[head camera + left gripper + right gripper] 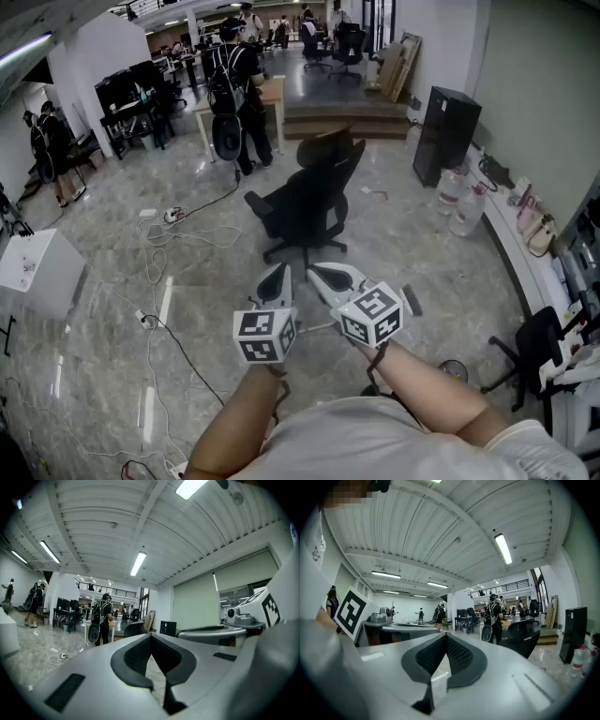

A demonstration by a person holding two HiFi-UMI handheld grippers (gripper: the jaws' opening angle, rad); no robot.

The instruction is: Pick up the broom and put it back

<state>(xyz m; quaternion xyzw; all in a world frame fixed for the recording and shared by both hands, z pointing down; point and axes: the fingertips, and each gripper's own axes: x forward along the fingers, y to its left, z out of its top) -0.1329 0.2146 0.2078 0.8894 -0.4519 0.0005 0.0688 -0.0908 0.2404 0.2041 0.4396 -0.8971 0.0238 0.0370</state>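
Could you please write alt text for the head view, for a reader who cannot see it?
Seen from above, a person holds the left gripper and right gripper side by side, both shut and empty, pointing toward a black office chair on a glossy grey floor. Cables trail at left; people stand farther back.

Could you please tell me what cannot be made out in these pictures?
- Broom: in no view, so its place is unknown.
- Floor near the person: head view, hidden by the arms and shirt.
- Far desks: too small in every view.
- Ledge at right: head view, cut by the edge.
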